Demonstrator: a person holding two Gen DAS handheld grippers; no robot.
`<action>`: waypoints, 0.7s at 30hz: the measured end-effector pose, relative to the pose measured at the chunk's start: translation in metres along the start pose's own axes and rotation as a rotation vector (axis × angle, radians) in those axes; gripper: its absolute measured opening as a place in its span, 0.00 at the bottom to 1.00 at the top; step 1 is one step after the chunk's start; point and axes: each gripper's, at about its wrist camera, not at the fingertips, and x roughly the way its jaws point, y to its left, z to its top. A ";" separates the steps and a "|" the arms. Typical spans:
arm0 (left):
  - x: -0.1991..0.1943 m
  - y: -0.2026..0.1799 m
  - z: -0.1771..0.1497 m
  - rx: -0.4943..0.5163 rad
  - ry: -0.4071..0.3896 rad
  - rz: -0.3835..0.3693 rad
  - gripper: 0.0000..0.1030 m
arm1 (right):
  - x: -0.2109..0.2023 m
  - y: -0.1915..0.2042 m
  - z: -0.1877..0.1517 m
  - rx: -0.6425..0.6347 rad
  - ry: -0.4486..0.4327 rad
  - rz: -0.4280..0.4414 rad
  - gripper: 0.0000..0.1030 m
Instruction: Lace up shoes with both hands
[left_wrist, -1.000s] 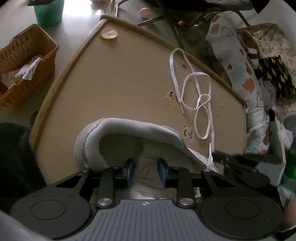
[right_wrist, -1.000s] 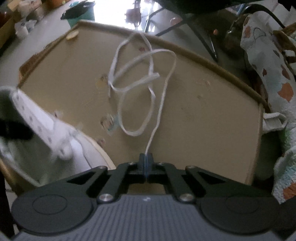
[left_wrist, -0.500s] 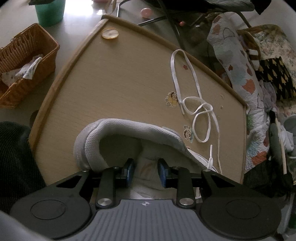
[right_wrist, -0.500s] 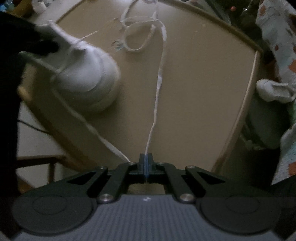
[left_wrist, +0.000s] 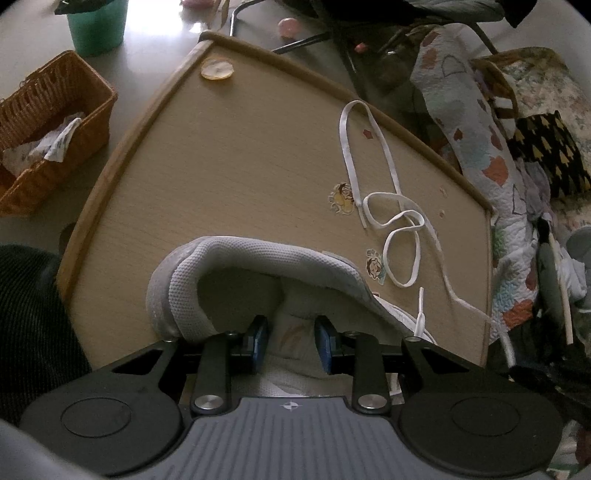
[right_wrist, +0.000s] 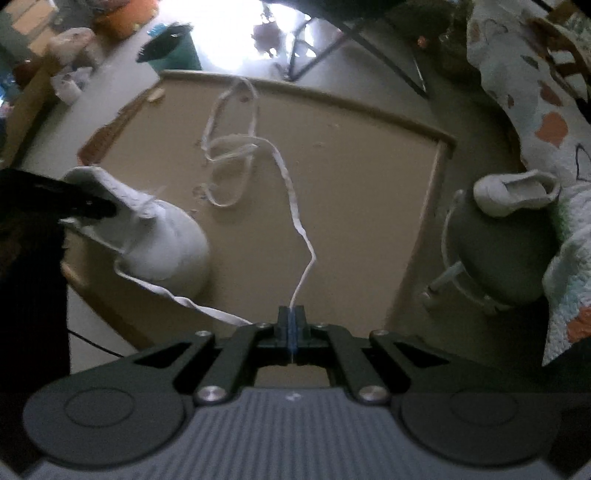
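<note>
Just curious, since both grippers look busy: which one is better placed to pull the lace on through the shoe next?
The right gripper. It is already shut on the white lace, which runs back to the shoe. The left gripper is occupied gripping the shoe's tongue, holding the shoe on the table.

Your left gripper (left_wrist: 291, 345) has a grey ribbed housing with a small white cross-shaped mark at its front edge. Two black round discs flank the housing, each with a raised inner circle. Black linkage arms run forward from two silver screws to the fingers (left_wrist: 258, 343), which carry blue pads on their inner faces.

Your right gripper (right_wrist: 291, 325) is built the same: grey ribbed housing, black side discs, black angular arms with triangular cut-outs, and silver screws at the pivots. Its fingers (right_wrist: 283, 326) are black blocks with a thin blue pad line between them.
</note>
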 end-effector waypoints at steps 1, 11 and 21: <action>0.000 0.000 0.000 0.001 0.000 0.001 0.31 | 0.004 0.000 0.001 0.004 -0.005 -0.029 0.04; 0.000 -0.001 -0.002 0.014 -0.008 -0.002 0.31 | 0.022 0.032 0.018 0.350 -0.175 0.203 0.23; 0.000 -0.001 -0.005 0.028 -0.016 -0.006 0.31 | 0.053 0.077 0.035 0.442 -0.192 0.188 0.27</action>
